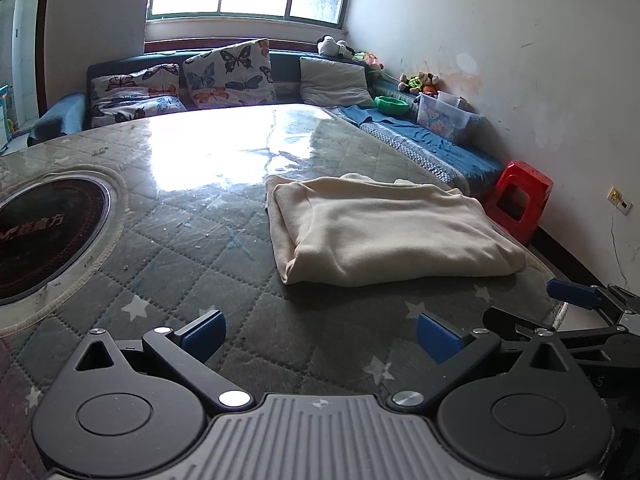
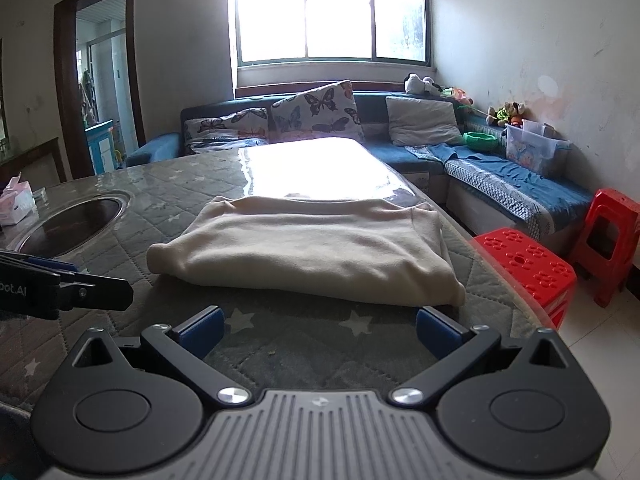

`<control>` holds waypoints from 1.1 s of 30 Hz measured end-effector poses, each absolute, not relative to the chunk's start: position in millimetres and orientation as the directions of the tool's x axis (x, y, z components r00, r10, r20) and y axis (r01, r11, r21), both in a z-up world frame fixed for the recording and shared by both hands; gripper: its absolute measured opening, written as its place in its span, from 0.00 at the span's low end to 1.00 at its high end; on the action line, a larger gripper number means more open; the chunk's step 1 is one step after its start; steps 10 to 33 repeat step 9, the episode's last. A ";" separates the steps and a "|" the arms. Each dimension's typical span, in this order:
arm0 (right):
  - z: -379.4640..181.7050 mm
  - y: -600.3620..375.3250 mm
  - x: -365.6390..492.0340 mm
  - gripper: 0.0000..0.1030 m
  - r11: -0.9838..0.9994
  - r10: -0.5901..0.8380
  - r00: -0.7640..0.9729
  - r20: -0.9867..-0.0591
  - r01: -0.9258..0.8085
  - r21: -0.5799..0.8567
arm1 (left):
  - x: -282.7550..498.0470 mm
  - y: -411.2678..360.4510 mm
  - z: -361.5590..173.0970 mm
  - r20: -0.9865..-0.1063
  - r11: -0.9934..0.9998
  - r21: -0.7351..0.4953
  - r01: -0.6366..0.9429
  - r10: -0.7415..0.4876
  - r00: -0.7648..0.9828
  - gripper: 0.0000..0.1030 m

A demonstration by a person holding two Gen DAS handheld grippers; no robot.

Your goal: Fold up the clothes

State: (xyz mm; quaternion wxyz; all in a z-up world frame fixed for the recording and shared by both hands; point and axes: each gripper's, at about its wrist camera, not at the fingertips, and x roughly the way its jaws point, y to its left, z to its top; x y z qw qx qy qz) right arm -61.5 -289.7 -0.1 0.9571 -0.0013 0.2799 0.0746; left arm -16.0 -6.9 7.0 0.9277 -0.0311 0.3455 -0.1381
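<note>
On quilted table [image 2: 304, 344]: folded garment [image 2: 308, 252].

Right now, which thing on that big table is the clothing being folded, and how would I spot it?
Start at the large quilted grey table with white stars, in front of the blue sofa. Near its right edge lies a folded cream garment, a soft flat rectangle. It is the only cloth item there; the round dark inset sits far to its left.

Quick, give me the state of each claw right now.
Left claw: open, holding nothing, short of the folded cream garment.
Right claw: open, holding nothing.
</note>
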 end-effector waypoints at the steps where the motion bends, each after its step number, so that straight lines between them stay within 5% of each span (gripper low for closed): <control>1: 0.5 -289.6 -63.0 1.00 0.989 0.142 0.834 -0.534 -0.144 0.038 | -17.2 -7.0 7.0 -0.631 0.961 -0.151 0.233 -0.275 0.725 1.00; 33: -2.9 -287.4 -66.1 1.00 0.988 0.145 0.828 -0.541 -0.151 0.034 | -22.3 -4.0 4.0 -0.631 0.963 -0.161 0.215 -0.268 0.728 1.00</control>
